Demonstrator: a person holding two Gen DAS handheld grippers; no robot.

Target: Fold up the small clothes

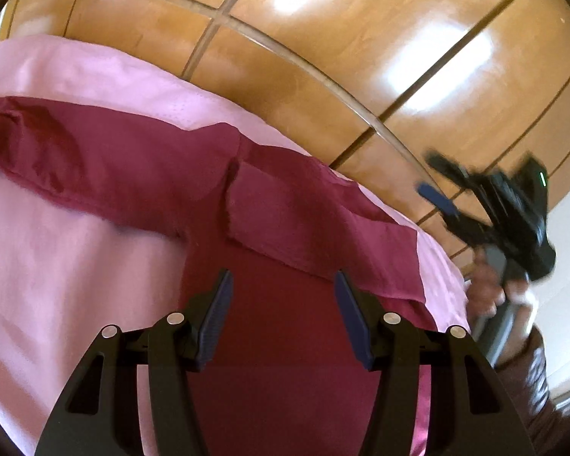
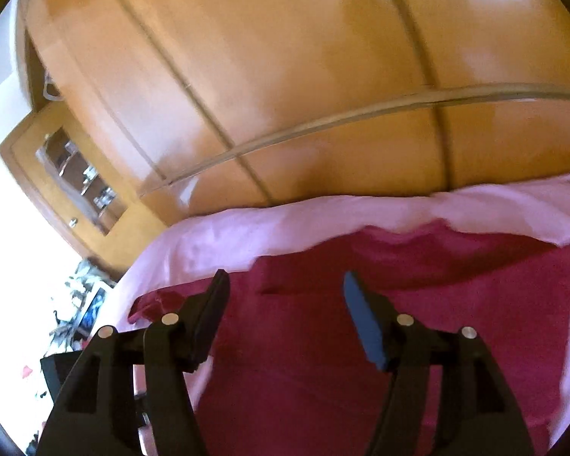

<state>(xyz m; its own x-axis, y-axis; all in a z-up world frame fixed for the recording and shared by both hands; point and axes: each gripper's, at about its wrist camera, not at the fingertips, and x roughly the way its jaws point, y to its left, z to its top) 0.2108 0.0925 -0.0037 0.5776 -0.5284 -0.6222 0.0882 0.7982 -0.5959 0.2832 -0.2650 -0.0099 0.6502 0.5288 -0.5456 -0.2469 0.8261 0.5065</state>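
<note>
The left claw [image 1: 283,317] hangs over the dark red garment [image 1: 277,342] with its jaws apart and nothing between them; whether the tips touch the cloth I cannot tell. The right claw [image 2: 283,317] is likewise spread wide and empty above the same garment [image 2: 418,342], and in the left view it [image 1: 433,178] shows blurred off to the side, past the sheet's edge, held by a hand [image 1: 490,288].

The garment lies spread on a pink sheet [image 1: 57,266], which looks like a bed cover. One sleeve [image 1: 76,144] stretches out sideways, and a flap of cloth [image 1: 304,220] near the collar end lies doubled over the body. So I'd judge the folding barely begun: the piece is laid out roughly flat, perhaps one part turned in, but the sleeve is still out and the body unfolded. Left to do: tuck in the sleeves, then fold the body over.

Behind stands a wooden wardrobe [image 2: 285,76].
</note>
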